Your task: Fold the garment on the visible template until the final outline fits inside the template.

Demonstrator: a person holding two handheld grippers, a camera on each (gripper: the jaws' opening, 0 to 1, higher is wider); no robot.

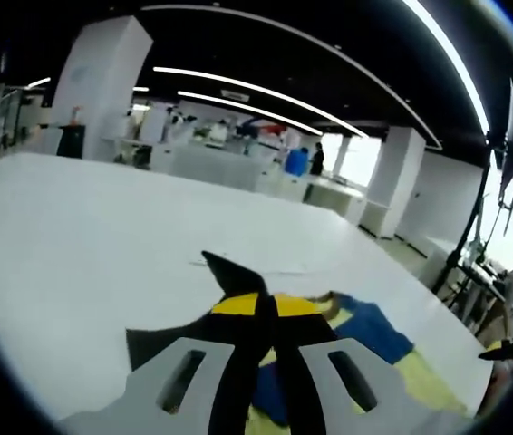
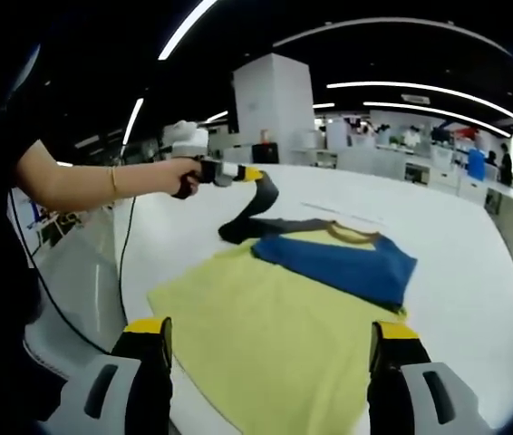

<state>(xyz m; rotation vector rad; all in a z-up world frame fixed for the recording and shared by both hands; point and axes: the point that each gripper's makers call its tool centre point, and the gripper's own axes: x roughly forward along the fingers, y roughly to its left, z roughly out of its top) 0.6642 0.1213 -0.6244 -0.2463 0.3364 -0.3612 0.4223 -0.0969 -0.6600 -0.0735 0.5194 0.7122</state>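
The white table (image 2: pixel 474 245) carries the garment (image 2: pixel 284 335), a yellow shirt with blue (image 2: pixel 338 263) and dark sleeves, lying flat with its long axis running from the hem nearest the right gripper view to the collar (image 2: pixel 352 234) at the far end. A person's hand (image 2: pixel 184 175) raises the left gripper (image 2: pixel 249 174), clenched on the dark sleeve (image 2: pixel 255 213) (lifted clear of the table). The right gripper (image 2: pixel 270 362) hangs released above the hem.

Long ceiling light strips (image 1: pixel 238 86) glare overhead, windows (image 1: pixel 358 159) blow out white, and the tabletop (image 2: pixel 456 245) is evenly bright. Fisheye bending curves straight lines; distant background soft.
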